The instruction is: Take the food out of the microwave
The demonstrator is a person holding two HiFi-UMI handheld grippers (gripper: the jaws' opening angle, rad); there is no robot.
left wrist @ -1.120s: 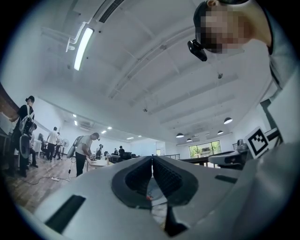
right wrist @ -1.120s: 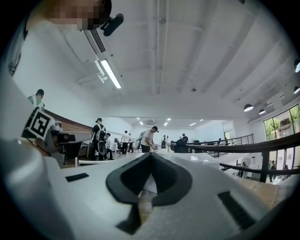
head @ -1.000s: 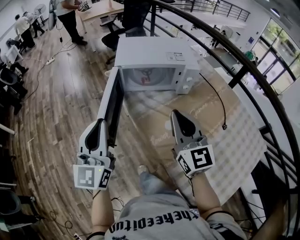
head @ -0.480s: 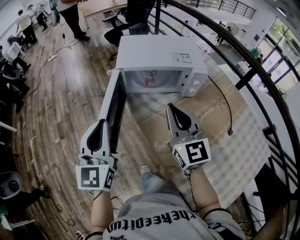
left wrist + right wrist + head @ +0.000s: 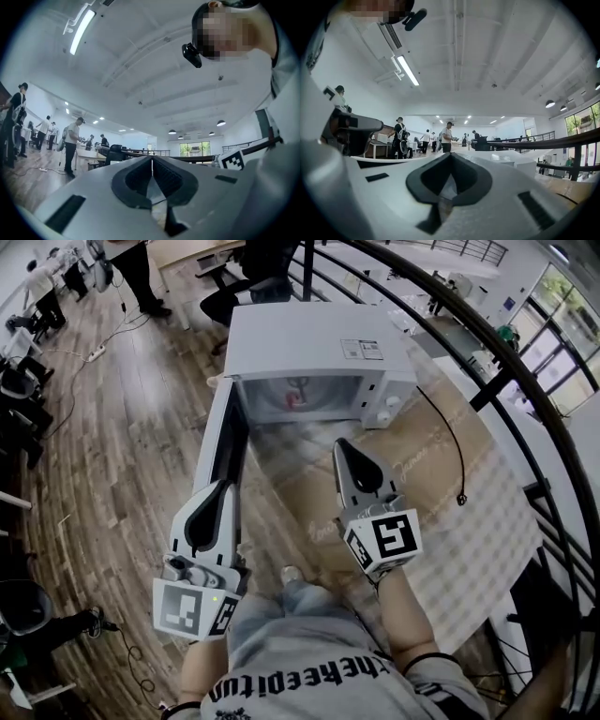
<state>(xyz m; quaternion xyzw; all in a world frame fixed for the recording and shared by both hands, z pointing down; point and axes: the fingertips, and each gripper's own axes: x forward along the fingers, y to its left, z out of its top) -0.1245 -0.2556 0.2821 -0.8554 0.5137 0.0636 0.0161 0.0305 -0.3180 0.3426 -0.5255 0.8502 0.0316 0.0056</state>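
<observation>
With the microwave's (image 5: 319, 348) door (image 5: 225, 451) hanging open and the food (image 5: 296, 397), a small reddish item, sitting deep in the cavity, the reach-in step is being prepared. The left gripper (image 5: 223, 486), beside the door's free edge, and the right gripper (image 5: 341, 444), over the table (image 5: 441, 474) short of the opening, are both being held closed on nothing. By the look of it, one pair of jaws is needing to be parted and advanced inside.

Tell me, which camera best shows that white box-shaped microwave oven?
The head view: it looks down on the white box-shaped microwave oven, its door swung open, cavity showing. Both gripper views point toward the room and ceiling, showing none of its inside.
</observation>
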